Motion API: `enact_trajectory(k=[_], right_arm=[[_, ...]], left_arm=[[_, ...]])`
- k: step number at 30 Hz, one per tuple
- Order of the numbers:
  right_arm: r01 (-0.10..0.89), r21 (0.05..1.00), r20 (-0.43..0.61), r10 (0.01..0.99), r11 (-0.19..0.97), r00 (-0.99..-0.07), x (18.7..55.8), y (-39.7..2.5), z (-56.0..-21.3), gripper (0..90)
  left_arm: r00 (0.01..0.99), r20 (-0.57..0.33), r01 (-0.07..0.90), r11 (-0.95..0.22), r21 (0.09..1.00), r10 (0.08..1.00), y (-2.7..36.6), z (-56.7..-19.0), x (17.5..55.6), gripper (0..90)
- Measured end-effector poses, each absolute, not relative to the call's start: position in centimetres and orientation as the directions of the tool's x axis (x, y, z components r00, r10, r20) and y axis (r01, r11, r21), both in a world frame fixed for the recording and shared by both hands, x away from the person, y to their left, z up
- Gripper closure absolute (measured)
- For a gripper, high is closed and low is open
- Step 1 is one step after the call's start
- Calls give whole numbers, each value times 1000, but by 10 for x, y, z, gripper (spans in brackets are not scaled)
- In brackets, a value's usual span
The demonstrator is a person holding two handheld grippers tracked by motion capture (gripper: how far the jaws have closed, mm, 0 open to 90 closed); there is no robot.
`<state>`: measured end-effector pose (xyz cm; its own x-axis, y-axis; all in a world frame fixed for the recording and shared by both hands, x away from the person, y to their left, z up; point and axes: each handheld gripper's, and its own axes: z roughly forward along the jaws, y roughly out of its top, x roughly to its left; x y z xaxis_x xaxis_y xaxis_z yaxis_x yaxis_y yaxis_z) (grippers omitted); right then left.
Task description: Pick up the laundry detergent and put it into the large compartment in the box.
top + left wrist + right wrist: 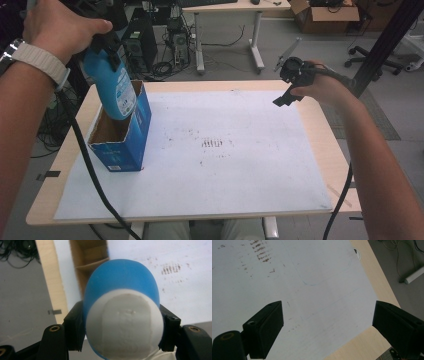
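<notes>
High view first: I see my left tongs [102, 47] pinching a blue bottle [114, 87] near its top, holding it over the open blue carton [122, 135]. The bottle's lower end dips into the carton's mouth, tilted toward the tabletop's left edge. The carton stands upright near the left edge of the tabletop [320, 125], on the white sheet [225, 150] that covers most of it. From the left gripper view, the bottle [122, 287] sits squeezed between my two black jaws, its white cap [125, 325] facing the camera, with the carton's brown cardboard interior [87, 260] just beyond it.

My right tongs [289, 82] hang above the far right part of the tabletop, well apart from the carton, with nothing between them. In the right gripper view the jaws stand spread wide over the bare sheet [312, 290], near the tabletop's wooden right edge [374, 277]. Some brown smudges [215, 144] mark the middle of the sheet.
</notes>
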<state>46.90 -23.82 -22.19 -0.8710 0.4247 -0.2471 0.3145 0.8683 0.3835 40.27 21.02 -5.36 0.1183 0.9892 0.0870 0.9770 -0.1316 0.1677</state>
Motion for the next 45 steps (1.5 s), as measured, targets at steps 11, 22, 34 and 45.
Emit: enact_trajectory(k=[11,22,34,45], right_arm=[[310,378,-246,418,872,-874,470,-237,-224,95],[316,375,-247,422,872,-872,470,-236,-224,94],[324,370,-234,425,870,-874,471,-238,-232,94],[332,368,-229,431,868,-873,472,-240,-234,94]], left_arm=[[28,108,978,-50,200,994,231,-77,410,378],[22,106,982,-42,185,994,238,-121,416,378],[44,121,986,-63,155,992,246,-174,422,378],[64,107,984,-81,156,992,249,-221,425,377]])
